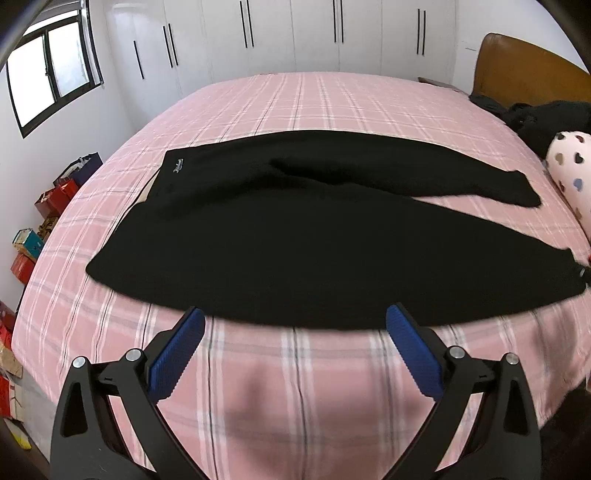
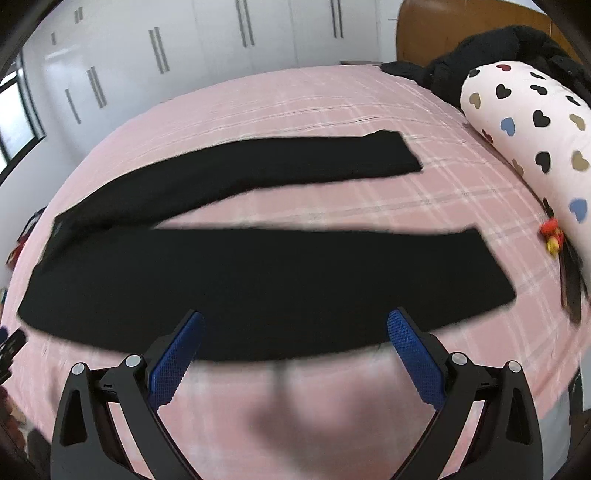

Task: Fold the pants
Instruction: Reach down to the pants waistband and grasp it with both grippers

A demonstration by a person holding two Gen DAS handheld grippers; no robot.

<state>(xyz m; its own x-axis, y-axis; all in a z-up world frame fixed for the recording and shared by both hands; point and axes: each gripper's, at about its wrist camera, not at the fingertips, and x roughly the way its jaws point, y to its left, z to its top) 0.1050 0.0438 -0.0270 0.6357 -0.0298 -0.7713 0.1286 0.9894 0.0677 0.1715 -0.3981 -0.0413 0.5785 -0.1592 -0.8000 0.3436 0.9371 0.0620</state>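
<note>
Black pants (image 1: 280,236) lie flat on the pink plaid bed (image 1: 295,103), waist to the left with a small white logo, two legs spread apart to the right. My left gripper (image 1: 295,325) is open and empty, its blue pads just short of the near leg's front edge. The pants also show in the right wrist view (image 2: 258,280). My right gripper (image 2: 295,328) is open and empty, its tips at the near leg's front edge, toward the cuff end.
A heart-print bolster pillow (image 2: 532,122) and dark clothes (image 2: 509,48) lie at the bed's right end by a brown headboard (image 1: 524,70). White wardrobes (image 1: 280,33) stand behind. Boxes and bags (image 1: 44,214) sit on the floor at left.
</note>
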